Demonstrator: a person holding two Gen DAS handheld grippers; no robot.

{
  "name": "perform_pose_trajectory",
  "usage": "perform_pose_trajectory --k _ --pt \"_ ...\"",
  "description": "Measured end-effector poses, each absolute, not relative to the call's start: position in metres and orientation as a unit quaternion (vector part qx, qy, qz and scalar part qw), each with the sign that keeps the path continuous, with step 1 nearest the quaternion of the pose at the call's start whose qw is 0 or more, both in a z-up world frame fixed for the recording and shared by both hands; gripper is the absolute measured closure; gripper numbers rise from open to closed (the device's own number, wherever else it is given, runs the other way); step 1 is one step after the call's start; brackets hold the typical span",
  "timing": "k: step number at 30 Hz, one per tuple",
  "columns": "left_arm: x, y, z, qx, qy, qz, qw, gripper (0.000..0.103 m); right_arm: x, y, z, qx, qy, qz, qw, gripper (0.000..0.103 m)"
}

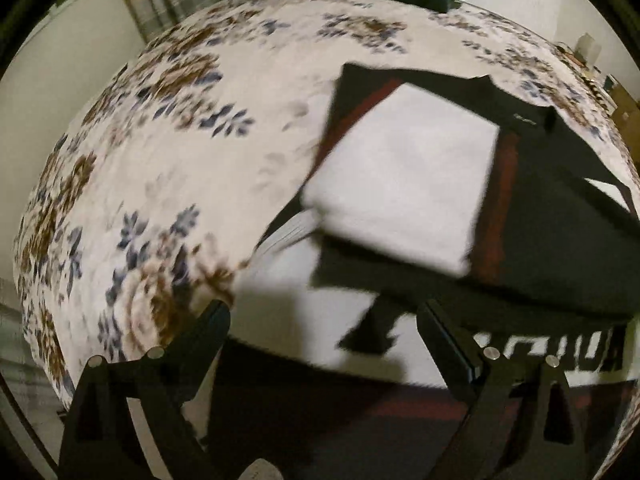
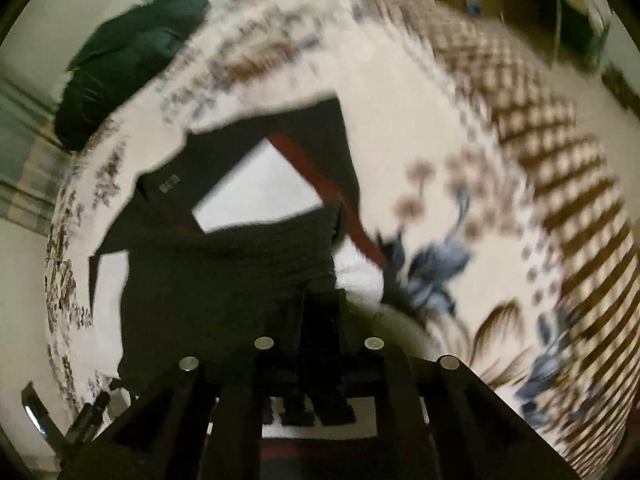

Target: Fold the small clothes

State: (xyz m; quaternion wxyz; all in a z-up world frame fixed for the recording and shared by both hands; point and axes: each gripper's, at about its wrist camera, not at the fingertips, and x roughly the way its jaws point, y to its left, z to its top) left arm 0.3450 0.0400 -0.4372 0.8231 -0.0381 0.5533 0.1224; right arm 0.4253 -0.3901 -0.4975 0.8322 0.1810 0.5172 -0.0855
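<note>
A black, white and red garment (image 1: 532,208) lies partly folded on a floral bedspread (image 1: 168,152), directly ahead of both grippers. One white panel (image 1: 404,184) of it is folded over on top, edged by a red stripe (image 1: 496,208); in the left wrist view this panel sits ahead and to the right of the left gripper (image 1: 324,328). That gripper's two fingers stand wide apart, holding nothing, with the near hem of the garment and its block lettering (image 1: 560,356) under and beside the right finger.

In the right wrist view the right gripper (image 2: 320,320) has its fingers drawn together on a fold of the garment's black fabric (image 2: 240,272), which rises just ahead of them. A dark green bundle (image 2: 128,64) rests at the bedspread's far edge, well apart from the garment. Both views are motion-blurred.
</note>
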Motion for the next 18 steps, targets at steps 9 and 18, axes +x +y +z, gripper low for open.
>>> perform_pose_trajectory --k 9,18 --pt "0.284 0.075 -0.454 -0.081 0.594 0.118 0.792 0.007 0.419 -0.407 -0.529 0.211 0.591 -0.050 0.777 0.065" --pt "0.205 0.082 -0.490 -0.126 0.638 0.075 0.756 0.007 0.222 -0.451 -0.590 0.311 0.658 -0.078 0.681 0.032"
